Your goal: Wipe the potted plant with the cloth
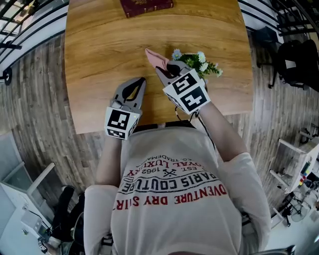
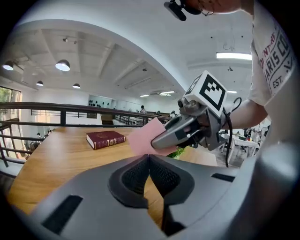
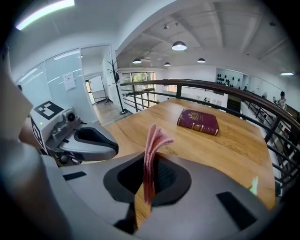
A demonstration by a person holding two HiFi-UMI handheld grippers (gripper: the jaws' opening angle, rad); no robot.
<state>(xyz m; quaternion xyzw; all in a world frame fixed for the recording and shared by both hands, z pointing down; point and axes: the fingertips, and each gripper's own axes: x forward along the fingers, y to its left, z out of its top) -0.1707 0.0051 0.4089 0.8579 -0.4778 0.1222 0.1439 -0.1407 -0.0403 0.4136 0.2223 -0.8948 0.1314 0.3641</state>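
The potted plant (image 1: 202, 63), white blossoms over green leaves, stands right of centre in the head view, near the table's front edge. Its pot is hidden behind the right gripper (image 1: 162, 70). Just left of the blossoms a pink cloth (image 1: 155, 58) sticks up. The table (image 1: 109, 45) is light wood with a rounded front edge. At its far end, at the top of the frame, lies a dark red book (image 1: 145, 6). Grey plank flooring (image 1: 40, 89) surrounds the table, and a black railing (image 1: 20, 20) curves across the upper left corner. The gripper views show a white ceiling with round lamps (image 3: 179, 45) and a glass-walled room beyond.

In its own view the right gripper's jaws are closed on the cloth (image 3: 154, 136), whose folded edge stands up out of them above the tabletop. The left gripper (image 1: 143, 80) hangs over the table's front edge at lower centre, beside the right one and apart from it. In the left gripper view its jaws (image 2: 149, 157) meet with nothing between them.

Count: one plant, one cloth, one book, two grippers.
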